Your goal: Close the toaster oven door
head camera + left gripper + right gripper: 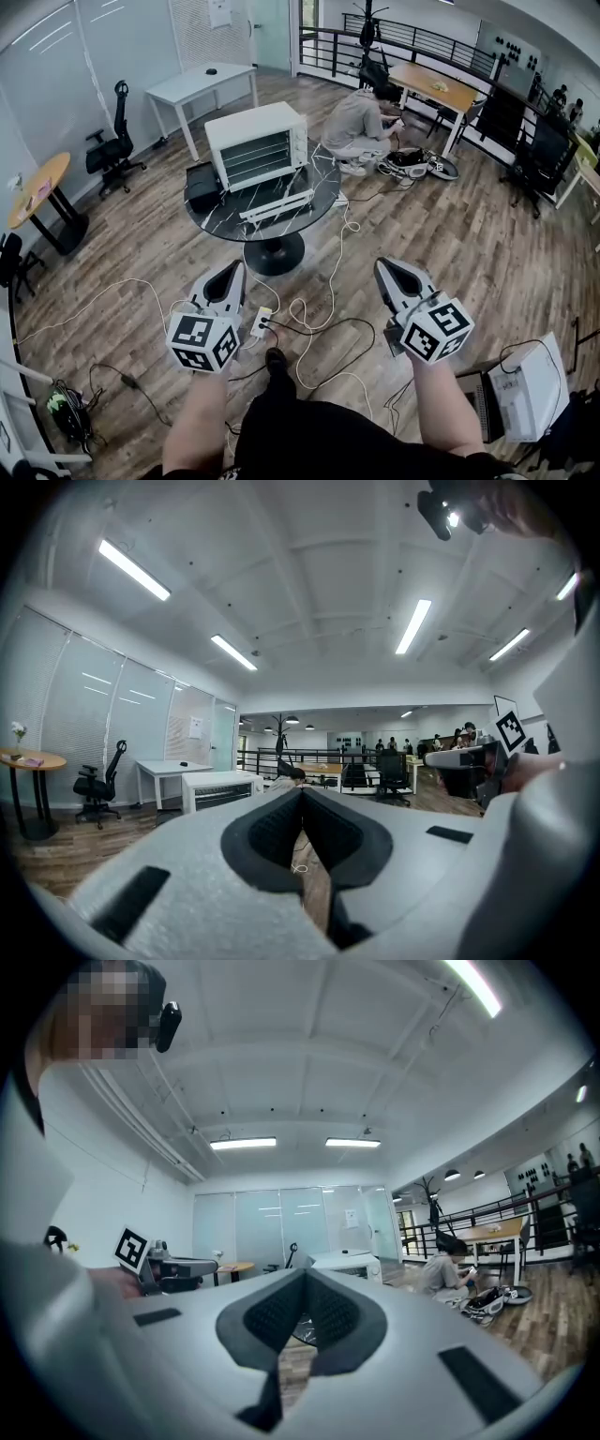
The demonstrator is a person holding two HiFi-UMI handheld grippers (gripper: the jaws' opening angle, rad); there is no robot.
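Presently, toaster oven (255, 143) seen on round table (323, 192), well ahead, door (277, 202) lying open, flat. Left gripper (234, 266) and right gripper (384, 265) clenched, empty. Door judged rigid, hinged, light; best pushed up at handle.

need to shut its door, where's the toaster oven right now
In the head view the toaster oven stands upper centre on the round black table, its door dropped open, a black box at its left.

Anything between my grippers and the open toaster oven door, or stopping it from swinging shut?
Nothing visible does. Only floor with loose cables lies between the left gripper, the right gripper and the toaster oven door. Nothing rests on the open door.
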